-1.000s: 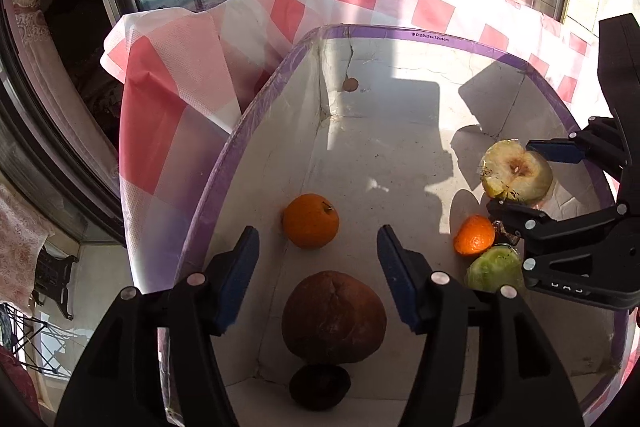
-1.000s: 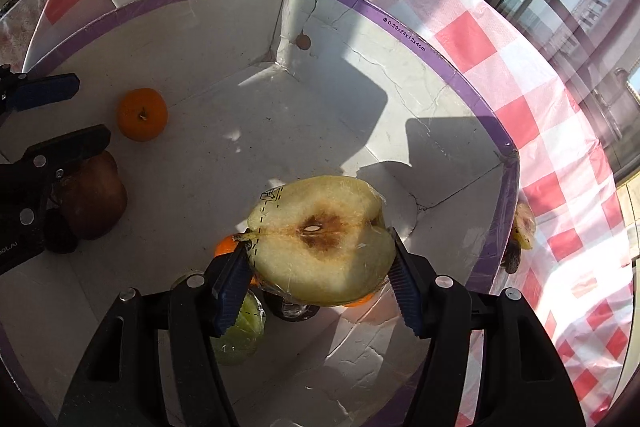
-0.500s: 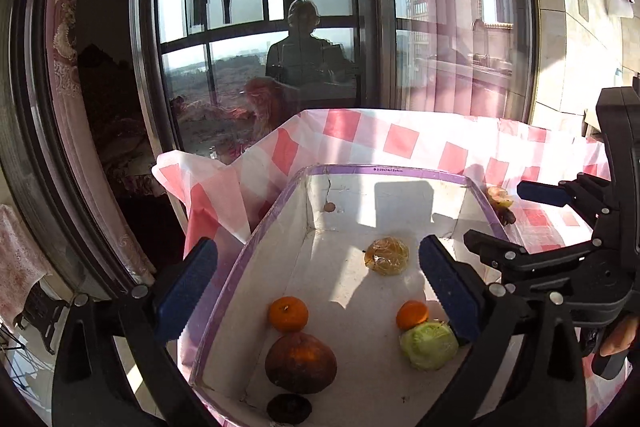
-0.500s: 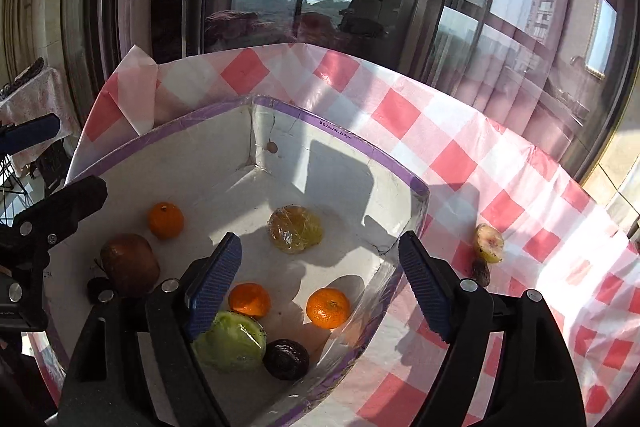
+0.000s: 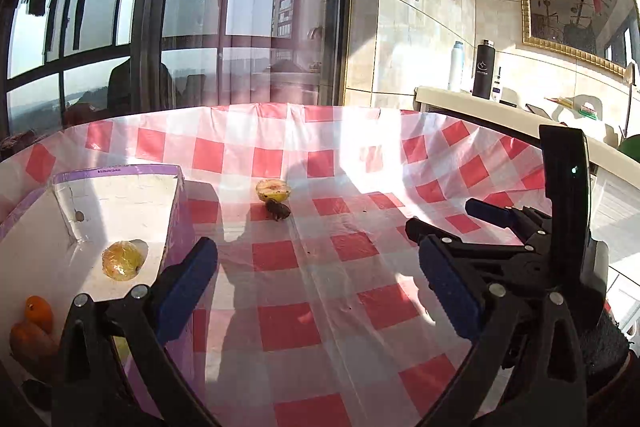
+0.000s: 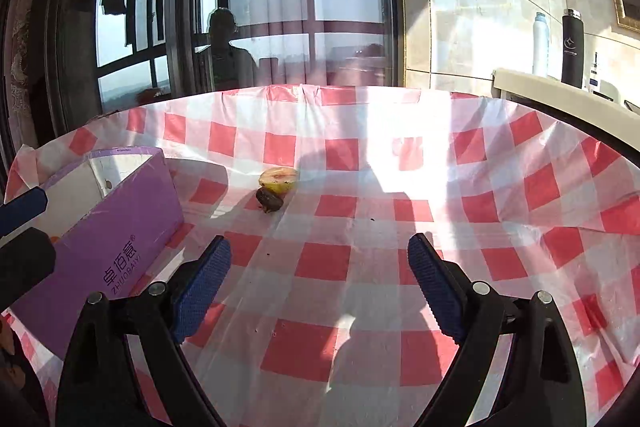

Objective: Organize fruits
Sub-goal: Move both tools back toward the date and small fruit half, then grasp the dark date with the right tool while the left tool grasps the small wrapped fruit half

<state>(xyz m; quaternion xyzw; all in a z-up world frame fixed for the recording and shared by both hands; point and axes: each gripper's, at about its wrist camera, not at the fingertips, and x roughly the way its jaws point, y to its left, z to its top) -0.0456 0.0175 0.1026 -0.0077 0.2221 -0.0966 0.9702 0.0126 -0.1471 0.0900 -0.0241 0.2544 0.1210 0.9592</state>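
Observation:
A purple-rimmed white box (image 5: 120, 173) stands at the left on the red-checked tablecloth; it also shows in the right wrist view (image 6: 116, 227). Inside it lie a wrapped yellow apple half (image 5: 122, 261), an orange (image 5: 39, 309) and a brown fruit (image 5: 28, 341). On the cloth beyond the box lie a cut yellow fruit half (image 5: 273, 189) (image 6: 279, 179) and a small dark fruit (image 5: 279, 209) (image 6: 269, 200), touching each other. My left gripper (image 5: 316, 291) is open and empty, above the cloth at the box's right wall. My right gripper (image 6: 318, 287) is open and empty, and also shows in the left wrist view (image 5: 480, 223).
A beige counter (image 5: 500, 107) at the back right carries a white bottle (image 5: 456, 65) and a black bottle (image 5: 484, 69). Large dark-framed windows (image 6: 240, 7) stand behind the table. The cloth's raised back edge (image 6: 360, 93) rims the table.
The right gripper let go of the wrapped apple half, which now lies in the box. Both grippers lifted out of the box, opened wide and swung right over the cloth.

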